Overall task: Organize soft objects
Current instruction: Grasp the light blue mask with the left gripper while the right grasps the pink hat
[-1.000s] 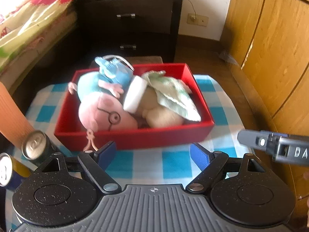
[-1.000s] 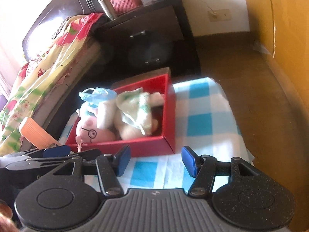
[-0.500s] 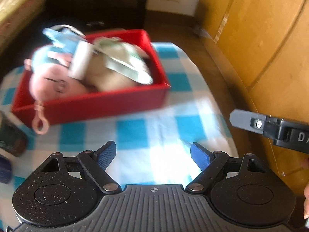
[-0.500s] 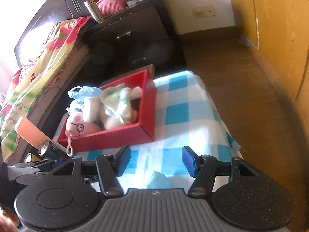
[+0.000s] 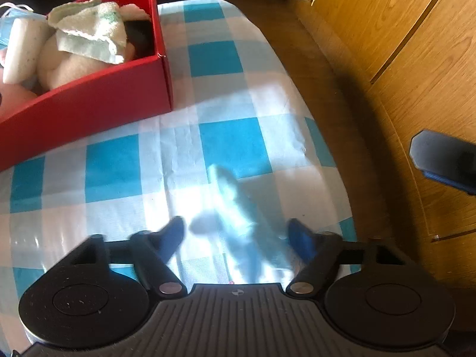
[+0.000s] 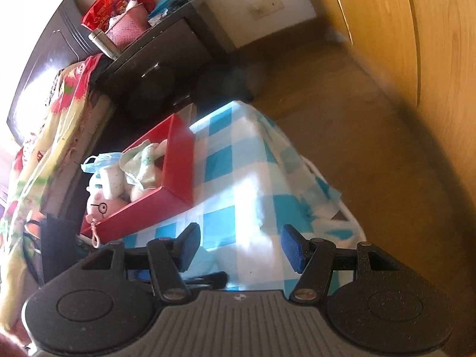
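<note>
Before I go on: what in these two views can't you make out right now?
- Pale blue soft item between left gripper fingers: motion-blurred, sun glare; identity and contact unclear.
- Pink plush in red box: cut by left view's edge.
- Right gripper: nothing between its fingers.

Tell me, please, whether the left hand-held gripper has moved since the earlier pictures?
Yes. The left hand-held gripper has shifted right and tipped downward: the red box has slid from the view's centre to its upper-left corner.
</note>
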{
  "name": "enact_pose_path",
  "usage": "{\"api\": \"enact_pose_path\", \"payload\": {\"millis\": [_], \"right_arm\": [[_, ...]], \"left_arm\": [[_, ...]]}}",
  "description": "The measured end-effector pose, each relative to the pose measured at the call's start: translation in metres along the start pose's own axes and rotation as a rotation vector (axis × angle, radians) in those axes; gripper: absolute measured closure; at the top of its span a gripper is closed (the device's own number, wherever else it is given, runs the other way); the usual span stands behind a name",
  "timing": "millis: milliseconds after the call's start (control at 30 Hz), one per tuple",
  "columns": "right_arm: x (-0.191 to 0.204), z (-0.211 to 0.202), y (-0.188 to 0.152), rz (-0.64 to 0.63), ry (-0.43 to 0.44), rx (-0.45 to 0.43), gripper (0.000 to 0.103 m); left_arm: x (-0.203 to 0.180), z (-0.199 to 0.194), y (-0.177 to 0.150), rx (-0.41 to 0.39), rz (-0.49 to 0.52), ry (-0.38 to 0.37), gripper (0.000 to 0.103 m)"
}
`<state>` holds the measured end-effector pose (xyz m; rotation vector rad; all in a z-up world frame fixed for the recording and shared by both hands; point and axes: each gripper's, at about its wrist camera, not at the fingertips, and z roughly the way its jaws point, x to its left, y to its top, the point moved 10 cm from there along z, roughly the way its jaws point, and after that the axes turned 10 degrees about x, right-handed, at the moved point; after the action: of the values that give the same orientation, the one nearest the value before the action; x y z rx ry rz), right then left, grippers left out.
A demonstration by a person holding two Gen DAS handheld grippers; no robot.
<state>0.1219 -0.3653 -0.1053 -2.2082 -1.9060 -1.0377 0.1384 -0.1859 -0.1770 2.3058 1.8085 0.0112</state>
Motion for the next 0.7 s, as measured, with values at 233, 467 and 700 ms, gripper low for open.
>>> {"api": "enact_pose_path", "payload": {"millis": [233,467,700], "right_arm": [[0.015,0.006,-0.004,-0.045,-0.009,0.011,0.065],[0.043,0.029,-0.021,-0.181,-0.062,0.1,0.065],[0.071,0.06,-0.05,-0.325,-0.09,0.209,0.058]], "left_arm": [[0.005,-0.011,-0.002,-0.018,0.001,-0.023,0.064],[0.046,-0.025,-0.01,-0.045,-0.038,0.042,0.075],[0.102,-0.045,-0.028,-0.074,-0.143,0.067,0.077]]}}
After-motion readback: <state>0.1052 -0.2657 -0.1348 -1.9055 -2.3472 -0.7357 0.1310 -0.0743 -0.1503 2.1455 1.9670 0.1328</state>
